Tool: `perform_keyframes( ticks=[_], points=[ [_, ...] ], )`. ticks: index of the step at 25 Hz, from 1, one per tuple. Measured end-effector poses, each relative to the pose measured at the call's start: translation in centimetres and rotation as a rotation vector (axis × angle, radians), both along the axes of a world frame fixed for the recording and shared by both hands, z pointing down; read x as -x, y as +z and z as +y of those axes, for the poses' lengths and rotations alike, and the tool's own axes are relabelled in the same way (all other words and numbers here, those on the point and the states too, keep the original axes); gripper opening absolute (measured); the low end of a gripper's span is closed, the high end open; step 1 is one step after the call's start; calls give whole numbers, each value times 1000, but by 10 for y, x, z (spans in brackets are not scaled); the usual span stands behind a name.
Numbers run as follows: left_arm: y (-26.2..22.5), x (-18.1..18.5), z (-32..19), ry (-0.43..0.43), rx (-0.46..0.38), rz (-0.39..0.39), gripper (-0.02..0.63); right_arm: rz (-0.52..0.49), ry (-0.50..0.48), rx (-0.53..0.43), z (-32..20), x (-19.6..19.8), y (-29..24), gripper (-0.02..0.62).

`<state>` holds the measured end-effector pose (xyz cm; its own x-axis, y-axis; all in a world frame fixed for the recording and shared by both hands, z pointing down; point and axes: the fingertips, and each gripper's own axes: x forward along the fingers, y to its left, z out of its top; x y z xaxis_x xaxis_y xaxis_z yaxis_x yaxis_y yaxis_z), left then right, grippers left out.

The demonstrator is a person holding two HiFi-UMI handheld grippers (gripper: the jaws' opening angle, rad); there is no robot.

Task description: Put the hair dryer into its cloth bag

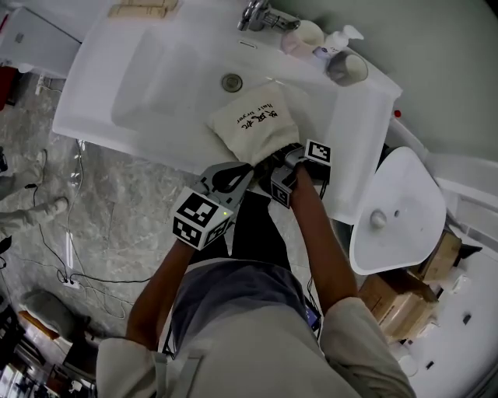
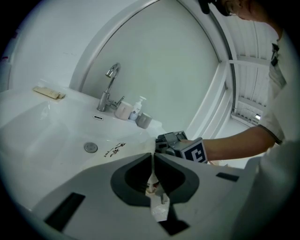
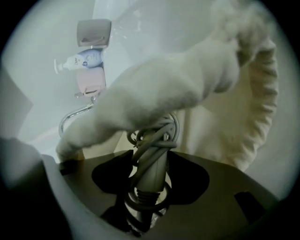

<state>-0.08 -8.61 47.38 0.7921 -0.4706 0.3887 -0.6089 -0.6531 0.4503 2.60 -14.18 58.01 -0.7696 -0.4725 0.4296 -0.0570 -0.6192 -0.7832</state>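
The cream cloth bag with dark print lies on the white sink, its mouth toward me. My left gripper is at the mouth's near edge, and in the left gripper view this gripper is shut on a fold of the bag's cloth. My right gripper is at the mouth's right side. Seen from the right gripper, the hair dryer shows only its grey handle with the cord wound round it, clamped between the jaws. The rest of it is hidden under the bag.
A chrome faucet, a pump bottle and a grey cup stand at the basin's back right. The drain is just beyond the bag. A white toilet lid and cardboard boxes are to the right.
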Motion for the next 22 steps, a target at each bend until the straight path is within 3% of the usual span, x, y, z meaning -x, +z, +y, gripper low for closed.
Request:
perform_keyframes(
  ticks=[5, 11, 16, 22],
  points=[
    [-1, -8, -6, -2, -4, -8, 21, 0, 113, 36, 1, -8, -5, 311],
    [1, -10, -9, 5, -3, -6, 21, 102, 114, 46, 12, -19, -16, 313],
    [1, -9, -6, 15, 3, -1, 21, 96, 111, 33, 25, -20, -29, 311],
    [-1, 1, -5, 7, 1, -11, 21, 112, 54, -62, 36, -21, -43, 311]
  ],
)
